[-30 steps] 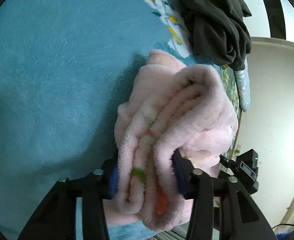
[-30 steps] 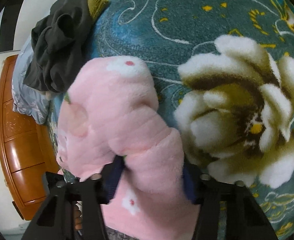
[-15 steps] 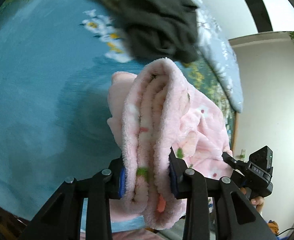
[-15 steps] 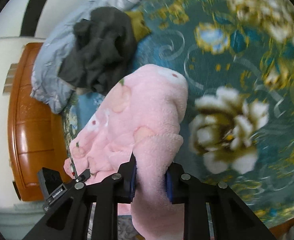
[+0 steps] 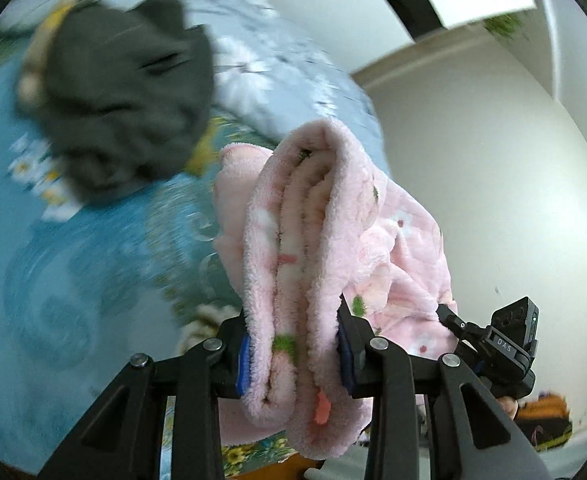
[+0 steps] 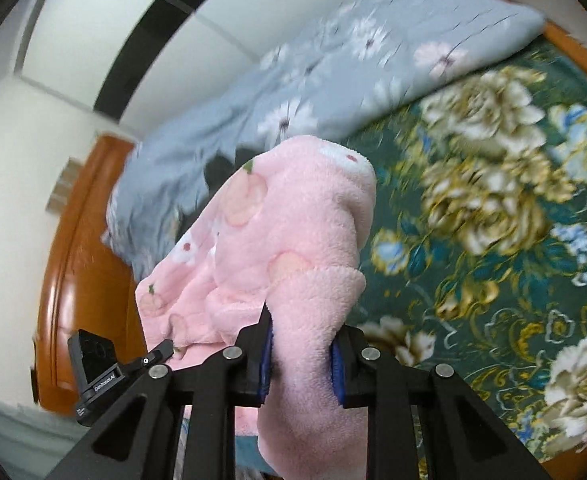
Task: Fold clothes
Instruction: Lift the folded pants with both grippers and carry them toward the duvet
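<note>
- Here, the left gripper (image 5: 293,354) is clamped on a folded pink fleece garment (image 5: 313,240), its blue-padded jaws pressed in on several stacked layers from either side.
- The garment rises from the left jaws as a thick folded ridge and spreads off toward the right gripper (image 5: 449,316), whose black tip and body show low on the right of the left wrist view.
- In the right wrist view, the right gripper (image 6: 301,364) is closed around another bunched part of the same pink garment (image 6: 293,248), with fleece bulging above the jaws and hanging down below them.
- The garment is held between both tools above the bed, printed with small white flowers and peach shapes; whether any of it touches the bedding cannot be told.
- The left gripper (image 6: 165,348) appears at the lower left of the right wrist view, its tip against the garment's edge.
- A dark crumpled garment (image 5: 125,100) lies on the bed beyond the pink one, blurred in the left wrist view.
- The bed carries a teal blanket with big cream flowers (image 6: 493,184) and, farther back, a grey-blue flowered quilt (image 6: 333,72).
- A glossy wooden bed frame (image 6: 77,264) runs along the left of the right wrist view, next to a pale wall (image 5: 473,160).
</note>
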Tool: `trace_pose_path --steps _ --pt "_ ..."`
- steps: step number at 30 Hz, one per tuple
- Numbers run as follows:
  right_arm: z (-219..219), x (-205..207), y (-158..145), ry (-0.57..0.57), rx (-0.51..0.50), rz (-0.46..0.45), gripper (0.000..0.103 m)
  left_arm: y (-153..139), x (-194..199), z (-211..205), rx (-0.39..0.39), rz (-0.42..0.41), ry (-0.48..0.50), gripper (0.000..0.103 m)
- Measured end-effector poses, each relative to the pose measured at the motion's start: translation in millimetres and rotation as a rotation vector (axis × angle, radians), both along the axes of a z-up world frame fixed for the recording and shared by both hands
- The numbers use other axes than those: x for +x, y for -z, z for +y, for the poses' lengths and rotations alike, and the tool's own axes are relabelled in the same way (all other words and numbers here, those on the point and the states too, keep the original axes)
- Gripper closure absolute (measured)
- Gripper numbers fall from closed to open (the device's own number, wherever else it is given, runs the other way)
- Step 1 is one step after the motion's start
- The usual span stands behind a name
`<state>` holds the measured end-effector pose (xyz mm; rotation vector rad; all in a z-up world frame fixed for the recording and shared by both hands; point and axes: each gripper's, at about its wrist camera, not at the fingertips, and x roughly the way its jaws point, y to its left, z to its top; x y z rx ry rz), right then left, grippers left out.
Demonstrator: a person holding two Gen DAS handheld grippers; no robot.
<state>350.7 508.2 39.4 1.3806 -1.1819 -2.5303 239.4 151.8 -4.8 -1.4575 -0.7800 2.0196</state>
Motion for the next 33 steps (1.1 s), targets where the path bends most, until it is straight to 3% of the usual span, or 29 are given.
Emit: trace_pose_path --steps 6,13,22,25,33 --pt "45 41 -36 0.176 0.008 0.02 0.078 -35 -18 65 0.014 0.061 0.168 0.068" --pt "105 68 -34 0.273 -0.014 0.042 0.078 -41 -35 138 -0.043 0.068 0.271 0.068" --pt "243 31 32 0.242 -0.086 0.005 0.079 -12 -79 263 -0.132 0.053 0.246 0.068" --pt "300 8 59 0.229 -0.127 -0.03 0.078 9 -98 314 -0.151 0.004 0.184 0.068" --pt "411 -54 136 0.173 -0.19 -0.135 0.079 59 -151 409 -0.256 -0.096 0.167 0.068"
